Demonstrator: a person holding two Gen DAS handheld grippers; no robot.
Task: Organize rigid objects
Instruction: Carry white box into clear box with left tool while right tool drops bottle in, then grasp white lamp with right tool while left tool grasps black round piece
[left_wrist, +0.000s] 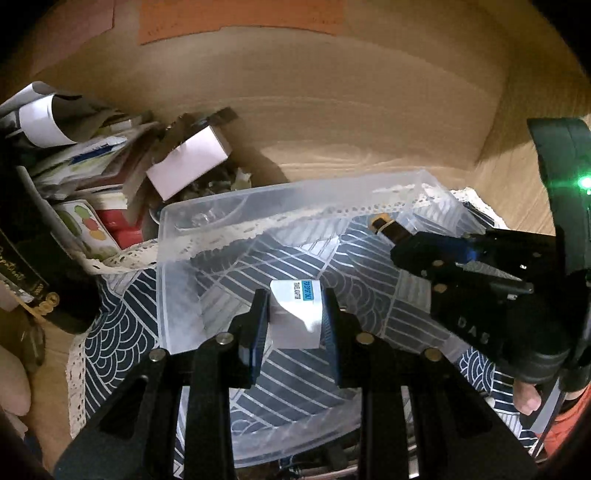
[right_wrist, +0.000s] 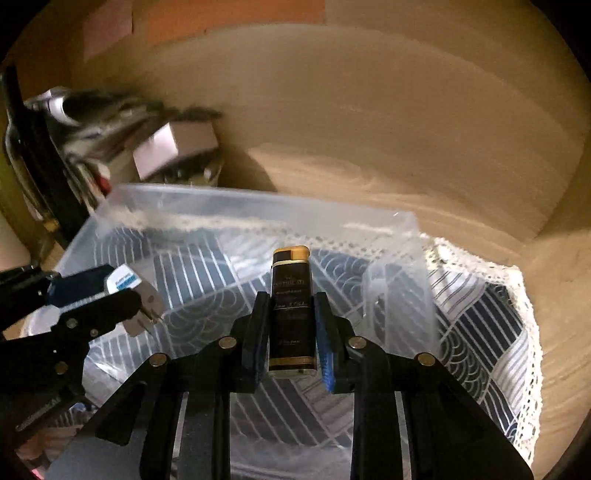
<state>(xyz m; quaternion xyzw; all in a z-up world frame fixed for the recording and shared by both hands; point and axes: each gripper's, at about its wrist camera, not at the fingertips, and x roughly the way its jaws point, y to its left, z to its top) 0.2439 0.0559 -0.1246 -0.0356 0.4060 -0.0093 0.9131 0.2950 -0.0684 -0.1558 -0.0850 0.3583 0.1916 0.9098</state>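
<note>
My left gripper is shut on a small white box with a blue label and holds it over the clear plastic bin. My right gripper is shut on a dark brown lighter-shaped case with gold trim, also over the bin. In the left wrist view the right gripper is at the right with the case's gold tip sticking out. In the right wrist view the left gripper is at the left with the white box.
The bin sits on a navy and white patterned cloth with a lace edge on a wooden surface. A pile of boxes, papers and packets lies at the back left, with a white box on top. A wooden wall stands behind.
</note>
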